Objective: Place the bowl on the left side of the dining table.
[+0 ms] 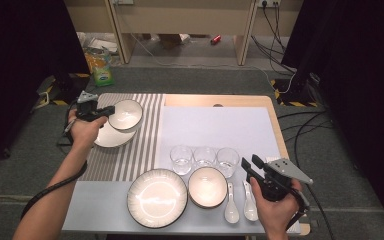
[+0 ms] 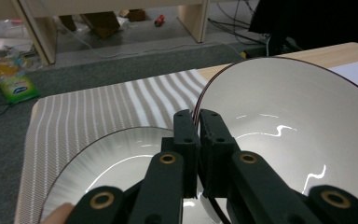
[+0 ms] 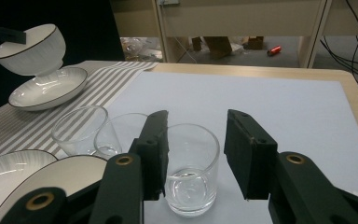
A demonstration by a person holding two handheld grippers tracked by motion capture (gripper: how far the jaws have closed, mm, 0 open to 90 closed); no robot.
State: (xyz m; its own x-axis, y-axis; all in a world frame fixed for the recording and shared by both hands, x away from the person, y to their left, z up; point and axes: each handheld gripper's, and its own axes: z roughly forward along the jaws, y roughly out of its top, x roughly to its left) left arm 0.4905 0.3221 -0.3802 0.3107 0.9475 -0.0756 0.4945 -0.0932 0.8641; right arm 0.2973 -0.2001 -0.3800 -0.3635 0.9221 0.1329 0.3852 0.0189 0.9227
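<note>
L gripper (image 1: 101,114): jaws clamped on near rim of bowl (image 1: 126,115), thin edge pinched so bowl hangs tilted, lifted just above shallow plate (image 1: 111,136) on striped mat (image 1: 135,145). Prob. being set onto that plate.
R gripper (image 1: 250,166): jaws apart, nothing between pads, idle just right of glass row; nearest glass (image 3: 190,168) lines up ahead of jaws. Likely next pick.

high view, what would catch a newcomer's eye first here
The white bowl at the far left stands out: the left tongs are shut on its rim and hold it above a plate on the striped mat. At the near right, the right tongs hang open beside three empty glasses in a row.
</note>
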